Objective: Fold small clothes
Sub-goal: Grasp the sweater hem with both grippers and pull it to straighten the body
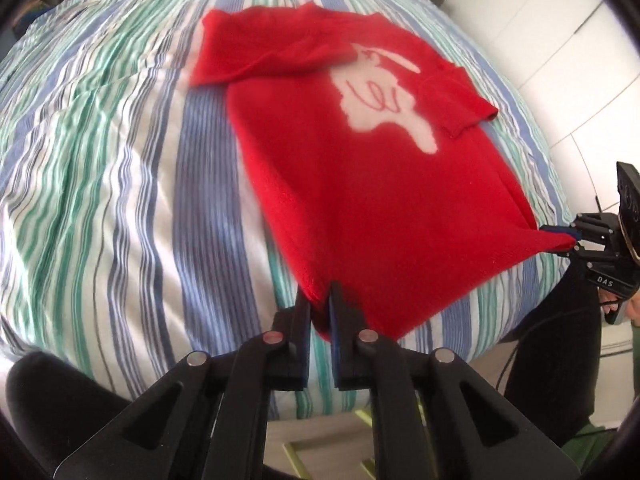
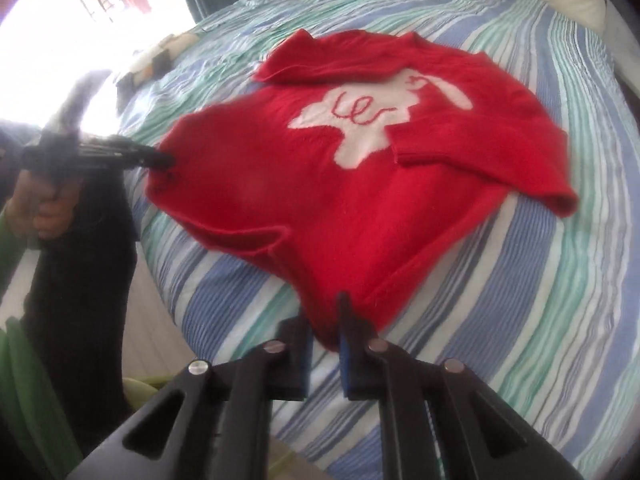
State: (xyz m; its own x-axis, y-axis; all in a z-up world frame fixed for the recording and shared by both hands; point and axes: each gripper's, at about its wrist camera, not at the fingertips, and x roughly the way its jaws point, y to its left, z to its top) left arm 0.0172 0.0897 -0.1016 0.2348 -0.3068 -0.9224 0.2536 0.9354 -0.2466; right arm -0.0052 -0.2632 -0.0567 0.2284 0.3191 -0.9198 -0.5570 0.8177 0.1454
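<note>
- One red sweater (image 1: 360, 184) lies front-up on the bed, a soft, fuzzy knit with one white animal figure (image 1: 380, 96) on the chest, marked by a looping red line.
- Its two sleeves are folded in over the body: one crosses the chest near the collar (image 2: 320, 64), the other (image 2: 480, 152) lies across the side with its ribbed cuff beside the white figure.
- The hem is at the near edge of the bed, lifted slightly at its two corners.
- Left gripper (image 1: 320, 300): two black fingers with blue pads, clenched on one hem corner, red knit pinched between them.
- Right gripper (image 2: 324, 320): same build, closed on the other hem corner, with knit bunched between its pads.
- One bedspread (image 1: 120, 160), crinkled cloth in blue, green and white stripes, covers the bed under the sweater.
- One hand (image 2: 44, 208) in a green sleeve (image 2: 16, 232) holds the left gripper's handle.
- One bright window (image 2: 80, 20) is beyond the bed; white cupboard doors (image 1: 560, 60) are on the other side.
</note>
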